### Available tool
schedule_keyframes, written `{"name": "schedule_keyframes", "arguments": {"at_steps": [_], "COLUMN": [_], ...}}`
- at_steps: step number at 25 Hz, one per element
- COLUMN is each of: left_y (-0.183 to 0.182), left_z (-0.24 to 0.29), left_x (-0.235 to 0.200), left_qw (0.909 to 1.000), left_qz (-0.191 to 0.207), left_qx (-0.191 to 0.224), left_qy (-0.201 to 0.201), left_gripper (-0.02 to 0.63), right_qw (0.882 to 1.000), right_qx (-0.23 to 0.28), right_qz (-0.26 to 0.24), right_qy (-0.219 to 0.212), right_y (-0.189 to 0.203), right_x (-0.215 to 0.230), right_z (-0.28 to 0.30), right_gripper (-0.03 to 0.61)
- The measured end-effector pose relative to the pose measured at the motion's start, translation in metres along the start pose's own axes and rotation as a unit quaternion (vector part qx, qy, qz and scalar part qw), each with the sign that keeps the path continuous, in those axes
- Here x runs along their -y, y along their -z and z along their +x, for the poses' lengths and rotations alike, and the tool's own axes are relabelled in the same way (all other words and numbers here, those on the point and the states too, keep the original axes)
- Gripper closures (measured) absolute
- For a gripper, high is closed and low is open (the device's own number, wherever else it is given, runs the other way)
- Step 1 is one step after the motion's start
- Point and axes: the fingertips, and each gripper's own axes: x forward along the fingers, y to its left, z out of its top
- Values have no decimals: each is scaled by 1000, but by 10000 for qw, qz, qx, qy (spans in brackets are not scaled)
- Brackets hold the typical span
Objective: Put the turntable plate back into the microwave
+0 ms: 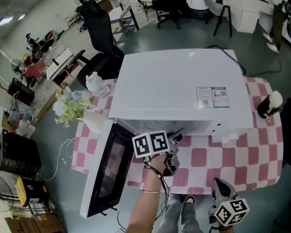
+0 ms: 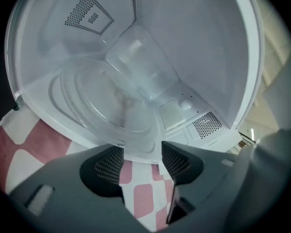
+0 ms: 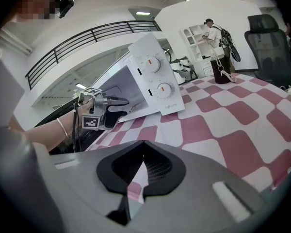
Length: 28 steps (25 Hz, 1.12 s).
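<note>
Left gripper view: the left gripper point(image 2: 140, 161) gapes wide and empty at the microwave point(image 2: 199, 42) mouth, and the right gripper point(image 3: 141, 171) is pinched closed. The turntable plate point(image 2: 106, 106), if unseated inside, may rock.

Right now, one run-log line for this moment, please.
turntable plate: inside microwave | left gripper: jaws open, at cavity | right gripper: jaws shut, empty

The white box microwave point(image 1: 177, 84) stands on the pink-and-white checked tablecloth point(image 1: 242, 154), its dark-windowed door point(image 1: 109, 171) swung out toward 8 o'clock. The clear glass turntable plate point(image 2: 106, 103) lies inside it. A white vase of flowers point(image 1: 72, 106) sits at its 9 o'clock, the left gripper point(image 1: 174, 142) at 6, and the right gripper point(image 1: 222, 188) at 5
</note>
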Motion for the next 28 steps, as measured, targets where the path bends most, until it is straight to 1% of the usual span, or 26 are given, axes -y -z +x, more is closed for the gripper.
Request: {"name": "schedule_keyframes", "arguments": {"at_steps": [3, 17, 18, 28], "left_y": [3, 14, 16, 16], "left_z": [-1, -1, -1, -5], "left_x": [0, -4, -4, -1], "left_qw": [10000, 9999, 9999, 9999], "left_qz": [39, -13, -16, -72], "left_qx": [-39, -151, -145, -58], "left_qy": [-25, -15, -7, 101], "left_gripper": [368, 370, 379, 380], "right_qw": [10000, 10000, 10000, 10000], "right_qx": [-9, -41, -42, -70], "right_qz": [0, 12, 12, -28], "right_qy": [12, 30, 31, 33], "right_y": [1, 6, 7, 9], "right_x": [0, -3, -3, -6], "right_z": [-1, 0, -1, -2], "right_gripper": [569, 569, 569, 569]}}
